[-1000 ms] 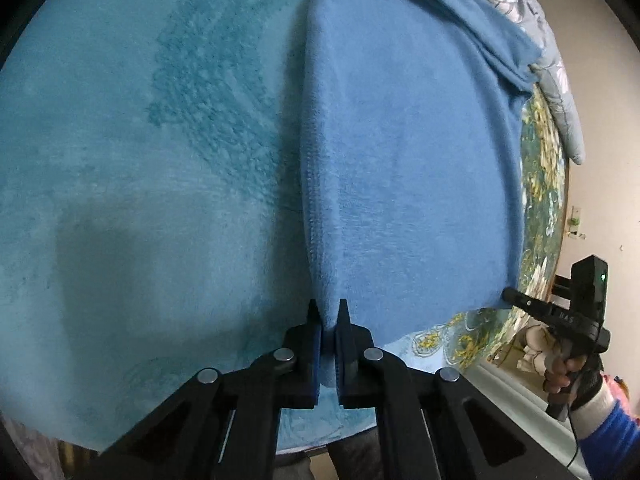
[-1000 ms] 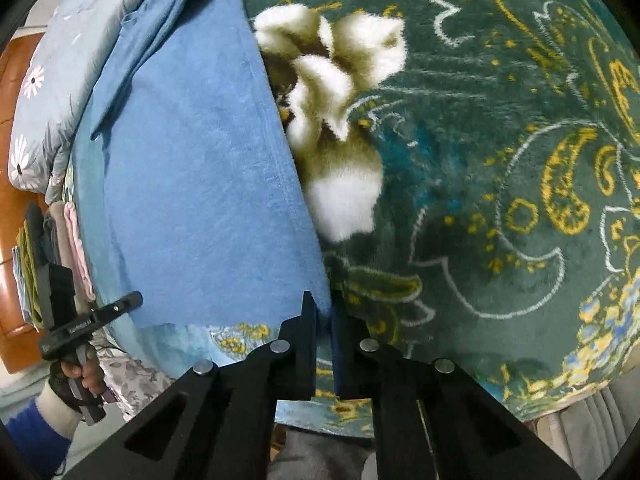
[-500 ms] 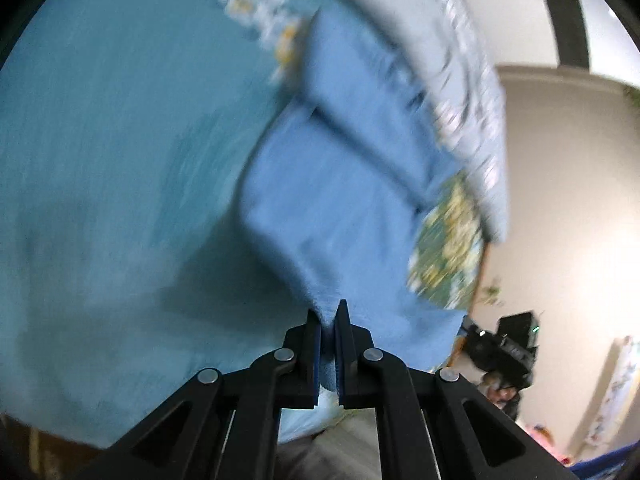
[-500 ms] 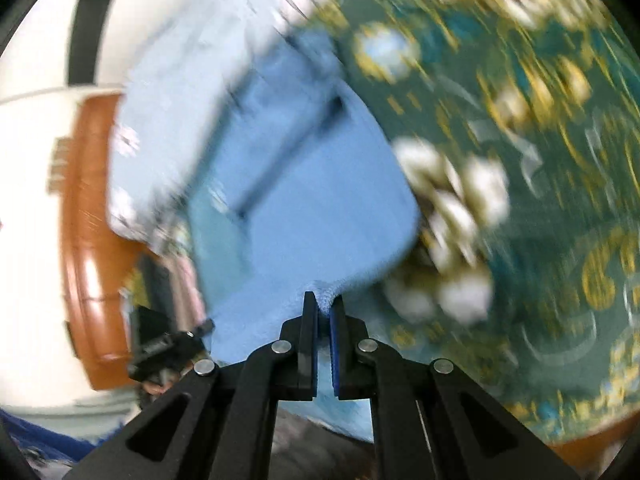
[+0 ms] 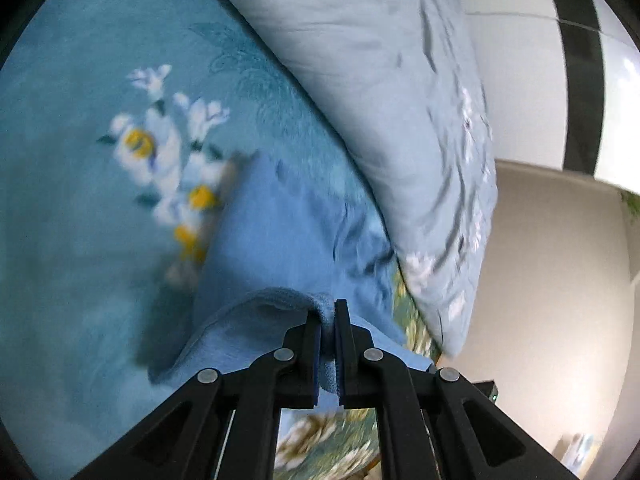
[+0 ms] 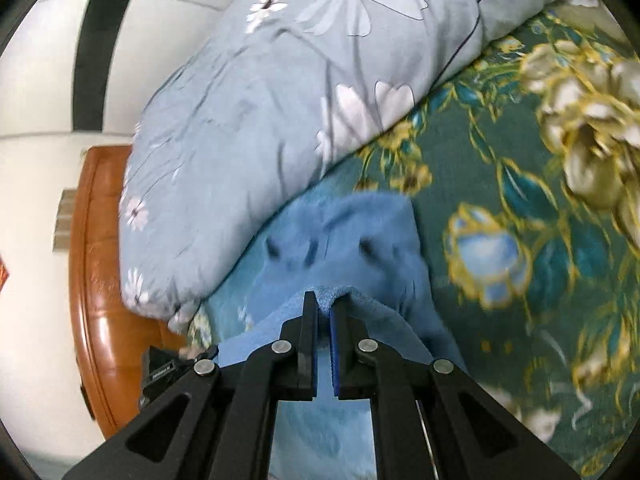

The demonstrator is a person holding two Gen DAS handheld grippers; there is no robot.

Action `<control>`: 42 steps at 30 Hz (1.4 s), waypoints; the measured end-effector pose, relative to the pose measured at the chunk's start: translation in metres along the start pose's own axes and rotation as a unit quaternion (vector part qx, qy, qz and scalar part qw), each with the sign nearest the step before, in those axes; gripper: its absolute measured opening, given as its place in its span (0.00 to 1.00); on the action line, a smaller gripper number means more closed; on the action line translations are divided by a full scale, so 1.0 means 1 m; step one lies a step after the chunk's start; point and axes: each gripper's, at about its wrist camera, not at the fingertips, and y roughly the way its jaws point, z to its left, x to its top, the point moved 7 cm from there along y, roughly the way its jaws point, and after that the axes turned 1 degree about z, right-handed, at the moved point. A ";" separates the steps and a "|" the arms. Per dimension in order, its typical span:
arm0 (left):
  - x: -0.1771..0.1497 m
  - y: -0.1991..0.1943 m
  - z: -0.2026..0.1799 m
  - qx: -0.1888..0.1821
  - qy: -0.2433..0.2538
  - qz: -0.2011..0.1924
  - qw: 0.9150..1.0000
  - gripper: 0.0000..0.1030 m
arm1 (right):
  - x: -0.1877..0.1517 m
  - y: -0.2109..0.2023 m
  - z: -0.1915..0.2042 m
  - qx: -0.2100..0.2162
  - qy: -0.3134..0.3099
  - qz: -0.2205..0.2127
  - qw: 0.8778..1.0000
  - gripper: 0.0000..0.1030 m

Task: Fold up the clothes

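Observation:
A blue fleece garment lies on the bed, its near edge lifted and carried over the rest. My left gripper is shut on one corner of that edge, with cloth bunched between the fingers. In the right wrist view the same blue garment stretches away under my right gripper, which is shut on the other corner. The lifted fold hides the part of the garment right below both grippers.
A pale blue flowered quilt is heaped at the far end of the bed, also seen as the quilt on the right side. A teal blanket and a dark green flowered blanket cover the bed. A brown wooden headboard stands left.
Both grippers have lifted the garment's near edge and swung it forward toward the quilt. The flat garment is now doubled over, and the views tilted up to show the wall.

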 end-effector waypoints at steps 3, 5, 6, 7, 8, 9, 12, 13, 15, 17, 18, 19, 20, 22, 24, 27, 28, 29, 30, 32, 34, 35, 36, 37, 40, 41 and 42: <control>0.025 0.018 0.000 0.003 -0.016 -0.003 1.000 0.05 | 0.020 0.018 -0.004 -0.011 0.010 0.002 1.000 0.04; 0.034 0.030 0.001 0.001 -0.028 -0.007 1.000 0.05 | 0.034 0.030 -0.006 -0.018 0.017 0.003 1.000 0.04; 0.040 0.035 0.003 0.001 -0.034 -0.007 0.999 0.05 | 0.041 0.036 -0.007 -0.022 0.021 0.003 1.000 0.04; 0.043 0.039 0.005 0.005 -0.037 -0.007 0.999 0.05 | 0.048 0.042 -0.009 -0.025 0.024 0.004 0.999 0.04; 0.046 0.044 0.007 0.008 -0.040 -0.007 0.999 0.05 | 0.054 0.048 -0.010 -0.030 0.027 0.005 0.999 0.05; 0.049 0.050 0.010 0.011 -0.044 -0.006 0.999 0.06 | 0.057 0.055 -0.014 -0.036 0.031 0.008 0.999 0.05; 0.054 0.060 0.019 0.010 -0.060 -0.007 0.998 0.07 | 0.063 0.065 -0.024 -0.047 0.041 0.016 0.998 0.05; 0.054 0.063 0.021 0.007 -0.065 -0.006 0.998 0.08 | 0.063 0.067 -0.026 -0.050 0.043 0.018 0.998 0.05; 0.056 0.066 0.023 -0.006 -0.070 -0.005 0.998 0.13 | 0.064 0.071 -0.029 -0.054 0.043 0.022 0.997 0.06; 0.056 0.065 0.023 -0.020 -0.072 -0.002 0.997 0.24 | 0.064 0.074 -0.032 -0.058 0.044 0.026 0.997 0.07; 0.057 0.063 0.022 -0.029 -0.075 -0.003 0.997 0.34 | 0.064 0.076 -0.034 -0.060 0.044 0.028 0.997 0.07; 0.057 0.062 0.021 -0.038 -0.077 -0.003 0.996 0.42 | 0.065 0.076 -0.034 -0.061 0.042 0.029 0.997 0.07; 0.058 0.060 0.020 -0.047 -0.079 -0.003 0.996 0.47 | 0.066 0.073 -0.031 -0.062 0.037 0.025 0.997 0.07; 0.058 0.055 0.014 -0.049 -0.070 -0.005 0.996 0.51 | 0.067 0.067 -0.025 -0.064 0.027 0.019 0.997 0.08; 0.057 0.048 0.006 -0.039 -0.044 -0.009 0.998 0.54 | 0.069 0.061 -0.019 -0.065 0.016 0.012 0.998 0.14; 0.054 0.037 -0.006 -0.015 0.001 -0.014 1.000 0.60 | 0.072 0.053 -0.010 -0.067 0.001 0.002 0.998 0.33; 0.052 0.034 -0.008 -0.002 0.015 -0.016 1.000 0.63 | 0.073 0.050 -0.007 -0.068 -0.004 -0.001 0.998 0.34; 0.051 0.031 -0.009 0.013 0.030 -0.019 0.999 0.65 | 0.073 0.046 -0.005 -0.070 -0.010 -0.005 0.997 0.35; 0.048 0.029 -0.008 0.033 0.046 -0.021 0.998 0.66 | 0.070 0.042 -0.006 -0.075 -0.018 -0.007 0.997 0.38; 0.043 0.025 -0.004 0.074 0.078 -0.025 0.994 0.68 | 0.066 0.033 -0.006 -0.087 -0.033 -0.013 0.996 0.42; 0.033 0.027 0.009 0.114 0.109 -0.018 0.987 0.69 | 0.056 0.030 -0.014 -0.098 -0.042 -0.005 0.994 0.42; 0.028 0.029 0.015 0.130 0.124 -0.013 0.984 0.69 | 0.050 0.031 -0.019 -0.103 -0.044 0.002 0.994 0.42; 0.023 0.031 0.021 0.147 0.139 -0.009 0.979 0.69 | 0.044 0.031 -0.025 -0.108 -0.047 0.009 0.993 0.42; 0.018 0.033 0.026 0.161 0.154 -0.004 0.975 0.70 | 0.038 0.032 -0.030 -0.113 -0.049 0.017 0.992 0.43; 0.004 0.042 0.038 0.173 0.185 0.018 0.967 0.71 | 0.021 0.040 -0.043 -0.121 -0.058 0.041 0.990 0.43; 0.001 0.046 0.042 0.173 0.190 0.025 0.966 0.71 | 0.016 0.043 -0.046 -0.122 -0.060 0.048 0.989 0.43; -0.002 0.048 0.045 0.172 0.193 0.031 0.965 0.72 | 0.013 0.046 -0.048 -0.121 -0.063 0.053 0.989 0.43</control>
